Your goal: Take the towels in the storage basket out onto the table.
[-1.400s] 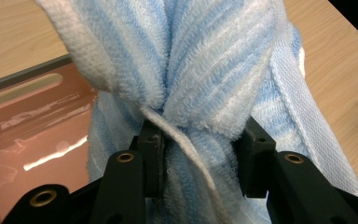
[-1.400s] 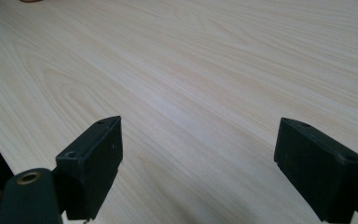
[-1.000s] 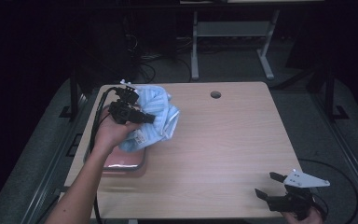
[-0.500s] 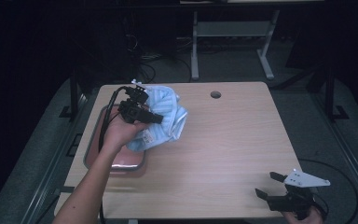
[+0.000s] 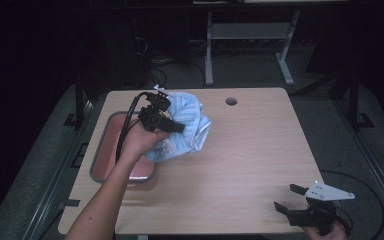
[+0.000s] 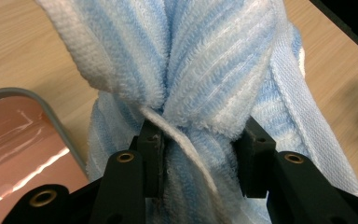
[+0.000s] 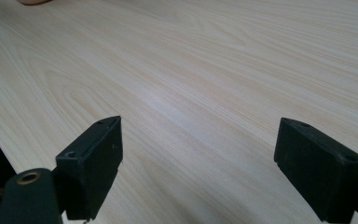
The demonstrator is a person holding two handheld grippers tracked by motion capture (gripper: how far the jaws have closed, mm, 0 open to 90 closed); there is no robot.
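Blue-and-white terry, the towel (image 5: 187,127) looked soft, light and floppy; it would sag and drag from any hold, so a bunched fold near its middle seemed the surest grip. The left gripper (image 5: 166,125) had its jaws pinched on such a gather, holding the towel just beside the tray (image 5: 100,150). Well apart from the tray, the right gripper (image 5: 287,199) stood wide open, empty. One towel, one tray, two grippers.

Blue-white striped towel (image 5: 187,127), bunched, pinched between jaws, beside tray (image 5: 102,150)
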